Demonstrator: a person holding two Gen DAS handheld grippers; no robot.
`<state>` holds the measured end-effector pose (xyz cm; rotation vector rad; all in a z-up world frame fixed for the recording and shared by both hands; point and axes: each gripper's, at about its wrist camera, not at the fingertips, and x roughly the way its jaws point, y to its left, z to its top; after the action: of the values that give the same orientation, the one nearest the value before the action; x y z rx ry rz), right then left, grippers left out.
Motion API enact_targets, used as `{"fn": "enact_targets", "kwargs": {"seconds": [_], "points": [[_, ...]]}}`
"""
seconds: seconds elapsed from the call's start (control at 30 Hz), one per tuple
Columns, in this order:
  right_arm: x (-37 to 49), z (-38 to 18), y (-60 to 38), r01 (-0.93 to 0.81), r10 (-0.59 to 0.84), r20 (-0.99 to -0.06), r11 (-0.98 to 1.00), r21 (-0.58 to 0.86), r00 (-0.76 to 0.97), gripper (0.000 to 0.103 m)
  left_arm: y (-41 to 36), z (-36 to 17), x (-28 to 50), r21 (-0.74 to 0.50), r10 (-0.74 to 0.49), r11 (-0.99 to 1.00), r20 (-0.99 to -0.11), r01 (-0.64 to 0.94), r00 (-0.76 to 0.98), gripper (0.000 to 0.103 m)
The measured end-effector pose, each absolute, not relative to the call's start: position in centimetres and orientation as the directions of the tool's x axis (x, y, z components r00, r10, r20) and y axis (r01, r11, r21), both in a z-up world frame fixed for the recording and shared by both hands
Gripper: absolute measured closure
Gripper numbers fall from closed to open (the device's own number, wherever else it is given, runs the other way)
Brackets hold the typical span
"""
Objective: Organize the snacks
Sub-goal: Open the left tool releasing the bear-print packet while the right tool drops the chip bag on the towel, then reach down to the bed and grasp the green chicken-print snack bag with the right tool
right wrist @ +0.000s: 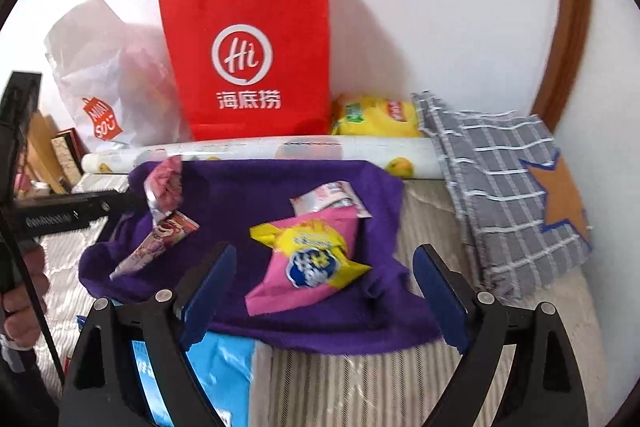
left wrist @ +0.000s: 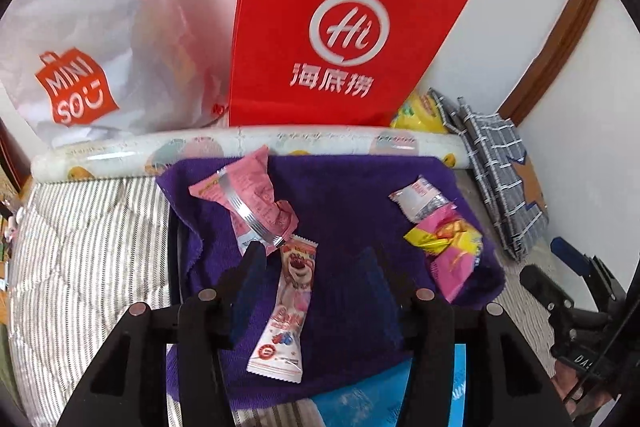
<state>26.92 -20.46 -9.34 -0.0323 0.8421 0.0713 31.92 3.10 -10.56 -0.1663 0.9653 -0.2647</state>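
A purple cloth [left wrist: 348,187] lies on the bed with snacks on it. A long white and pink bear packet [left wrist: 286,311] lies flat on the cloth between the fingers of my left gripper [left wrist: 316,267]. That gripper is open and its pads do not touch the packet. A crumpled pink packet [left wrist: 248,195] lies just beyond it. My right gripper [right wrist: 324,263] is wide open above a pink and yellow packet [right wrist: 316,259], with a small white packet [right wrist: 332,201] behind. Nothing is held.
A red paper bag [right wrist: 248,59] and a white plastic bag [right wrist: 108,87] stand against the wall. In front lie a rolled printed sheet [right wrist: 280,149], a yellow chip bag [right wrist: 376,117] and a grey checked cloth [right wrist: 504,179]. A blue packet [right wrist: 224,367] pokes out under the purple cloth.
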Motion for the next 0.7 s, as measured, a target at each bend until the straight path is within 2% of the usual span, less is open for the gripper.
{"fn": "enact_targets", "kwargs": {"seconds": [0.17,0.37,0.53,0.7], "points": [[24.2,-8.6,-21.0,-0.085,0.071,-0.740,0.996,0.019,0.668,0.014,3.9,-9.4,29.7,-0.247,-0.277,0.960,-0.774,0.132,0.569,0.053],[20.8,-8.8,-21.1,-0.072,0.126,-0.751,0.992,0.105,0.648,0.015,4.8,-8.2,26.2,-0.205,-0.244,0.970,-0.766,0.134,0.594,0.054],[18.0,-10.3,-20.2,-0.086,0.151,-0.791,0.989,0.124,0.594,0.030,5.4,-7.9,23.3,-0.179,-0.214,0.977,-0.769,0.118,0.602,0.054],[15.7,-12.5,-19.7,-0.069,0.169,-0.824,0.985,0.157,0.541,0.042,6.6,-8.3,21.3,-0.217,-0.232,0.971,-0.773,0.097,0.590,0.054]]}}
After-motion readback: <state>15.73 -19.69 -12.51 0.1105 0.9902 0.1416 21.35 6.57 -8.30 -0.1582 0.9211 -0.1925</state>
